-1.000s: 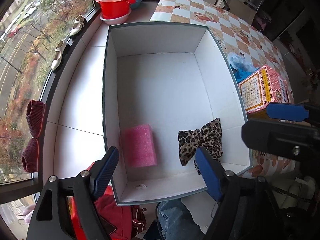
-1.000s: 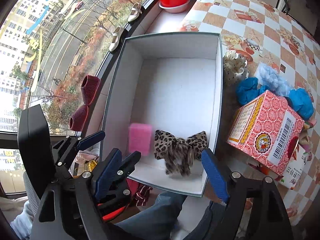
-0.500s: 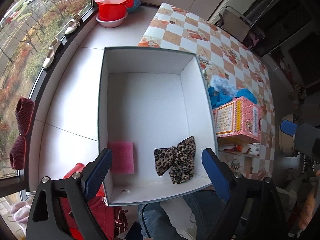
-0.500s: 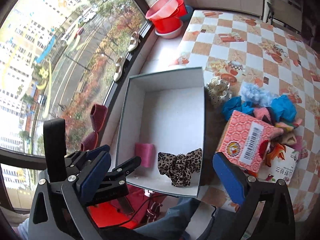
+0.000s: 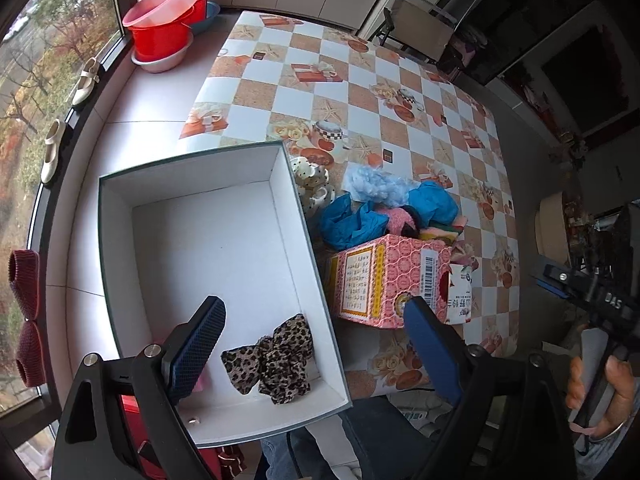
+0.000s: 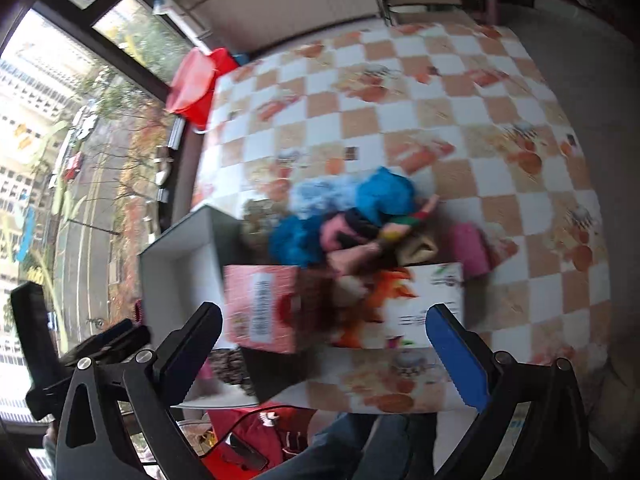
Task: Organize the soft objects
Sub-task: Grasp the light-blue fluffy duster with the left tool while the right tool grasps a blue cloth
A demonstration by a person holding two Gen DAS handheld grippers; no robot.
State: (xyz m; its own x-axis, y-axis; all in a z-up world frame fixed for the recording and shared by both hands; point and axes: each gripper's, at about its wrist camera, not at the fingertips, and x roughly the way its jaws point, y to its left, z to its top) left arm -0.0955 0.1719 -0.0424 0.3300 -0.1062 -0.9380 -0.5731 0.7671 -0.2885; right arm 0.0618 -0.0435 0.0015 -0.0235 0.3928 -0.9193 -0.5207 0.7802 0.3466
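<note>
A leopard-print bow (image 5: pixel 268 364) lies at the near end of the white box (image 5: pixel 120 264); a pink sponge (image 5: pixel 201 380) beside it is mostly hidden by my finger. My left gripper (image 5: pixel 314 350) hangs open high above them, holding nothing. To the right of the box, a heap of soft things rests on the checked table: blue cloths (image 5: pixel 352 224), pale blue fluff (image 5: pixel 376 184), a dotted scrunchie (image 5: pixel 314 184). The right wrist view is blurred. My right gripper (image 6: pixel 322 352) stands wide open and empty above the cartons, with the heap (image 6: pixel 360 216) beyond it.
A pink carton (image 5: pixel 384 280) and a white carton (image 6: pixel 424 300) stand between the box and the heap. Another pink sponge (image 6: pixel 472 248) lies on the table. Red basins (image 5: pixel 164 28) sit at the far windowsill. A hand (image 5: pixel 600 384) holds the right gripper's handle.
Both grippers have risen and swung right, away from the box, and their jaws stand wider. The right view now faces the heap. The bow and sponge stay in the box.
</note>
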